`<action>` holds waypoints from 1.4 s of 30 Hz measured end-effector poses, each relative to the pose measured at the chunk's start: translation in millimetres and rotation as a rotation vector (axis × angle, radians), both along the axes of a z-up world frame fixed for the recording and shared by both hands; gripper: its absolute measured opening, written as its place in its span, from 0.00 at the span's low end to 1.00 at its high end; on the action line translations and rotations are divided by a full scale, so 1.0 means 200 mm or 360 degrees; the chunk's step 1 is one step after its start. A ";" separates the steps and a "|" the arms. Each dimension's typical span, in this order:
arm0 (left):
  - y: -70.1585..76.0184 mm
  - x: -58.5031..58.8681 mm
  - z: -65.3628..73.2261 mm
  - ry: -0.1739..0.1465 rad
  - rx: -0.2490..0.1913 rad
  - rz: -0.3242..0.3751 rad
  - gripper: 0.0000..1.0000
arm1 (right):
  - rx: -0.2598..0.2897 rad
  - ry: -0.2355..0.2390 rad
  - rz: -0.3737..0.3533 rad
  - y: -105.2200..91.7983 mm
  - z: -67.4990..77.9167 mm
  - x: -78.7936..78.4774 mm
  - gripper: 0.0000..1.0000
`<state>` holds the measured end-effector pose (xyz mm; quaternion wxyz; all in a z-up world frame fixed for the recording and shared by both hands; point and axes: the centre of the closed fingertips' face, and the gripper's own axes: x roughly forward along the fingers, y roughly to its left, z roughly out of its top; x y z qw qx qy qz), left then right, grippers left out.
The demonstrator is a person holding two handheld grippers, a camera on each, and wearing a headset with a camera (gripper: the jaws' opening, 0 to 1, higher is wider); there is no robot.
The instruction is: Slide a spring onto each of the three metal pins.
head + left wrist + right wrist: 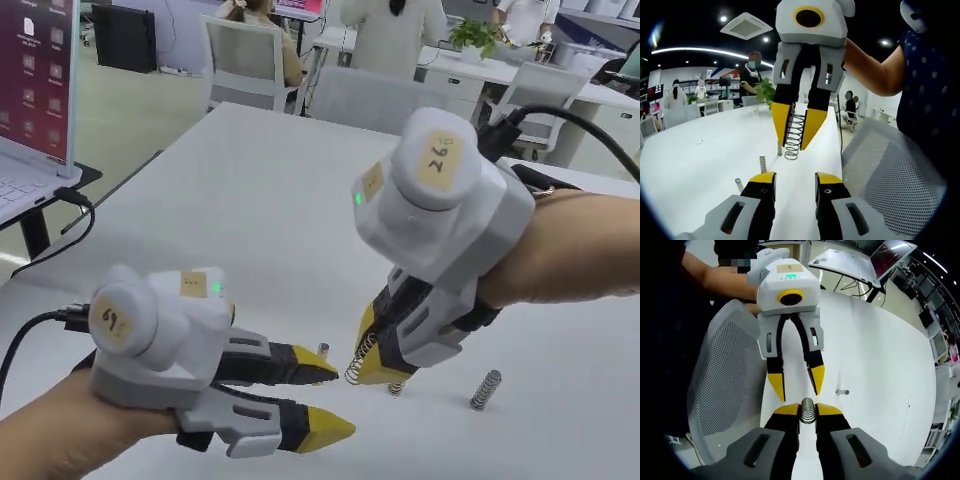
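Smooth white tabletop (250,200), red-screened open laptop (35,90) off left, grey mesh chair (890,165) at the edge. The right gripper (380,372) is pinching a thin silver coil spring (794,139) just over the table, near a short bare metal pin (323,350). The left gripper (335,398) sits close by, jaws spread and empty. Another upright silver coil (485,389) stands further right.

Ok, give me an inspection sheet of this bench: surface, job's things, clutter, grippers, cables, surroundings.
Surface: white table, plain and flat.
Job's things: one spring in the right gripper; a second spring standing on the table; one bare pin.
Clutter: nothing seen.
Grippers: left gripper jaws open, holding nothing; right gripper jaws shut on the spring, above the table.
Cables: black cable from the left gripper; second cable from the right gripper.
Surroundings: laptop at the left, chairs, people at desks behind.
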<state>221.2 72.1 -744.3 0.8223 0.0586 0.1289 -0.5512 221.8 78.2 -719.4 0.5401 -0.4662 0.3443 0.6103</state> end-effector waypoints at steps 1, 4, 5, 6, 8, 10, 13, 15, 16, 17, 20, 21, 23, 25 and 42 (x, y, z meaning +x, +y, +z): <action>0.00 0.00 0.00 -0.0009 -0.0005 0.0003 0.24 | -0.0002 0.0001 0.0002 0.00 0.00 0.00 0.09; 0.01 -0.01 0.00 -0.0005 -0.0035 0.0016 0.27 | -0.0007 0.0002 0.0004 0.00 -0.01 0.01 0.09; 0.02 -0.01 0.00 -0.0007 -0.0031 0.0023 0.28 | -0.0006 0.0003 0.0004 0.00 -0.01 0.01 0.09; 0.02 -0.02 -0.01 -0.0009 -0.0025 0.0029 0.30 | -0.0005 0.0004 0.0003 0.00 -0.01 0.01 0.09; 0.04 -0.02 -0.02 0.0000 -0.0016 0.0043 0.31 | -0.0003 0.0005 0.0003 0.01 -0.01 0.02 0.09; 0.06 -0.03 -0.03 0.0003 -0.0013 0.0057 0.31 | 0.0003 0.0007 0.0003 0.02 -0.01 0.02 0.09; 0.09 -0.02 -0.03 -0.0002 -0.0015 0.0089 0.35 | 0.0005 0.0003 -0.0002 0.03 -0.01 0.03 0.09; 0.10 -0.02 -0.03 -0.0004 -0.0018 0.0101 0.37 | 0.0001 0.0000 -0.0004 0.03 -0.01 0.03 0.09; 0.10 -0.02 -0.04 -0.0003 -0.0020 0.0105 0.38 | -0.0002 -0.0003 -0.0007 0.03 -0.02 0.04 0.09; 0.11 -0.02 -0.04 -0.0003 -0.0019 0.0108 0.38 | -0.0003 -0.0003 -0.0007 0.03 -0.02 0.04 0.09; 0.11 -0.02 -0.05 -0.0002 -0.0017 0.0119 0.41 | -0.0013 -0.0006 -0.0012 0.03 -0.02 0.04 0.09; 0.12 -0.02 -0.05 -0.0001 -0.0019 0.0122 0.42 | -0.0013 -0.0007 -0.0013 0.03 -0.02 0.05 0.09; 0.12 -0.03 -0.05 0.0004 -0.0021 0.0128 0.43 | -0.0010 -0.0005 -0.0020 0.04 -0.02 0.05 0.09; 0.13 -0.03 -0.06 0.0005 -0.0018 0.0133 0.44 | -0.0010 -0.0006 -0.0024 0.04 -0.02 0.06 0.09; 0.12 -0.07 -0.06 0.0003 -0.0027 0.0151 0.47 | -0.0022 -0.0020 -0.0079 0.05 -0.06 0.17 0.09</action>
